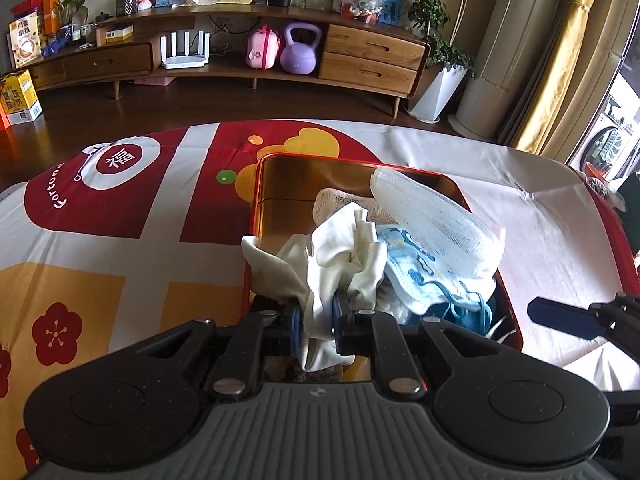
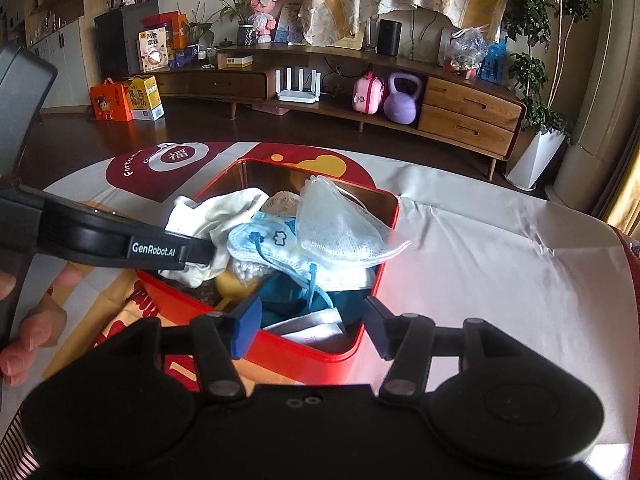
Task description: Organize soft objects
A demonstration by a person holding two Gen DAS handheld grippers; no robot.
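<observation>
A red tin box (image 1: 256,208) with a gold inside sits on the table in front of you, and it is heaped with soft things. Your left gripper (image 1: 316,320) is pinched narrow on a crumpled white cloth (image 1: 344,256), holding a fold of it between its blue pads at the near left part of the box; one end of the cloth hangs over the box's left rim. Just right of the cloth lies a white face mask with blue cartoon prints (image 1: 420,272), its blue ear loops trailing toward the near side. A white mesh pouch (image 1: 436,216) rests on top of the mask, tilted, reaching toward the far right corner of the box. In the right wrist view a dark teal fabric (image 2: 288,292) and a folded white paper packet (image 2: 312,326) lie underneath, at the near end.

Your right gripper (image 2: 310,326) stands wide apart and holds nothing, hovering at the near right corner of the box, one finger over the box and the other just outside its rim.

The box rests on a tablecloth (image 1: 132,216) printed in red, yellow and white. Beyond the table, across a dark wooden floor, a long wooden cabinet (image 1: 372,56) carries a purple kettlebell (image 1: 300,50), a pink case (image 1: 262,48) and a white router (image 1: 186,50).
</observation>
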